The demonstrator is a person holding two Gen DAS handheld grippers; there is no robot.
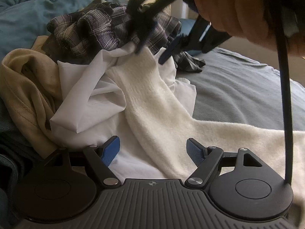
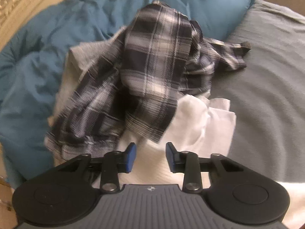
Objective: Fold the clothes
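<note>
The left gripper (image 1: 153, 150) tips down over the near end of the sock (image 1: 152, 103), its blue pads wide apart and holding nothing. A hand (image 1: 238, 7) holds the right gripper (image 1: 150, 52) at the sock's far end, pointing steeply down. Its pads sit on either side of the white cloth, partly closed, not yet pinching. The sock lies on the white shirt (image 1: 91, 99), beside the plaid shirt (image 2: 152, 66), on the bed (image 1: 244, 91).

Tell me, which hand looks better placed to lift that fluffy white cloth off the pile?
Probably the right. The right gripper is down at the far end of the white cloth, fingers either side of its edge. The left gripper hangs wide open above the near part, gripping nothing.
</note>
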